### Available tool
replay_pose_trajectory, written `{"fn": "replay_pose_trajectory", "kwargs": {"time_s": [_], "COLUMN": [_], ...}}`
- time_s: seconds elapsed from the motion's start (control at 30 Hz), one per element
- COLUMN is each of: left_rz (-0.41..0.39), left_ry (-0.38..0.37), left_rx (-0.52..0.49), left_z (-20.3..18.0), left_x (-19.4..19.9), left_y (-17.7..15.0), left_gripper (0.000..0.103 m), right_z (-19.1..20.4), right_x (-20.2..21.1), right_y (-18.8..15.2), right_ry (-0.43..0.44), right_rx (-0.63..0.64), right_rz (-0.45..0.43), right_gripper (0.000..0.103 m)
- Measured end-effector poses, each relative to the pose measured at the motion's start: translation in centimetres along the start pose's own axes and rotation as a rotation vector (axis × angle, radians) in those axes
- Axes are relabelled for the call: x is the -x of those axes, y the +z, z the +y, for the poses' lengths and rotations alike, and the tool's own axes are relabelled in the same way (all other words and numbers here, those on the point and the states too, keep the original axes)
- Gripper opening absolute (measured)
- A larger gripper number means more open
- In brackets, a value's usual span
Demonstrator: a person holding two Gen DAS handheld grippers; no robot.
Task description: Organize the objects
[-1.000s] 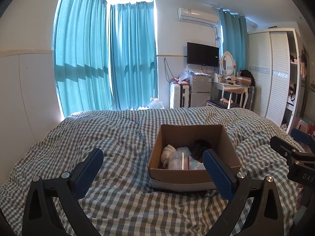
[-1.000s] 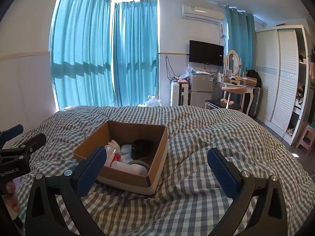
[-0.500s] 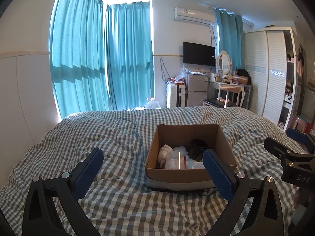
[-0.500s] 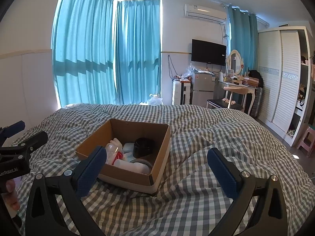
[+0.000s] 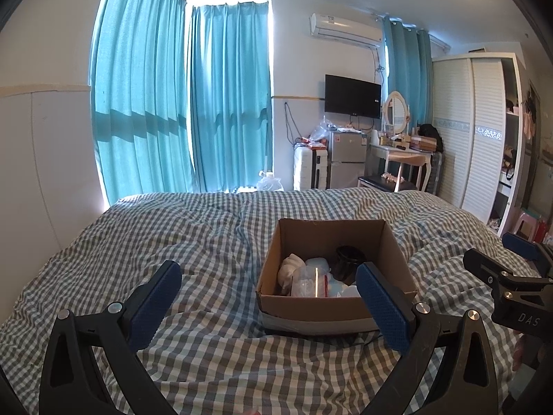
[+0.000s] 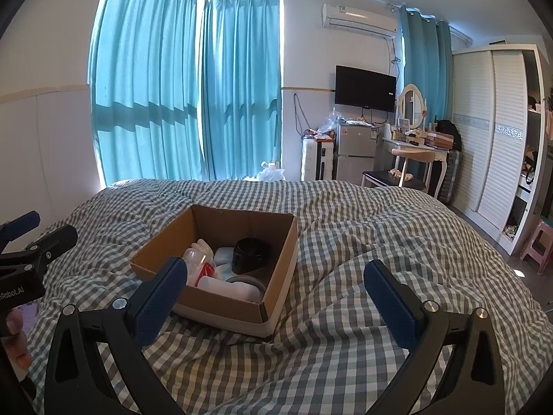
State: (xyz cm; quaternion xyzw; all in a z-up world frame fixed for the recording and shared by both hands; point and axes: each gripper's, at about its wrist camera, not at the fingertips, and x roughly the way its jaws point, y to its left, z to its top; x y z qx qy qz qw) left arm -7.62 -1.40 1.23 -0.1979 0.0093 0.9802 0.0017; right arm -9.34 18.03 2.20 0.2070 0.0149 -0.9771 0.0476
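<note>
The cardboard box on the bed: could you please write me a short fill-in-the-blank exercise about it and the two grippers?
1. The cardboard box rests on a ____ bedspread.
2. The jar inside the box is ____ in colour.
3. The left gripper and the right gripper both have their jaws ____.

Missing words: checked; black; open

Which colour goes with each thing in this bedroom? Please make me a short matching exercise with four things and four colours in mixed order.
Things:
1. curtains
2. box
3. jar
4. stool

Colours:
a. black
b. pink
c. turquoise
d. brown

Pairs: 1-c, 2-d, 3-a, 4-b
</note>
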Motion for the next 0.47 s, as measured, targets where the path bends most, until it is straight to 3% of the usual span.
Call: {"fn": "replay_pose_trajectory", "kwargs": {"time_s": [0.47], "left_rz": [0.006], "left_ry": [0.029], "left_rx": [-0.008], "left_z": [-0.10], "left_x": [-0.17], "left_y": [-0.55], "left_gripper": [0.103], "right_z": [0.24], "right_x": [-0.48], "right_y": [-0.54], "right_ry": [0.000], "right_rx": [0.005], "right_rz": [0.020], "right_gripper": [0.103]}}
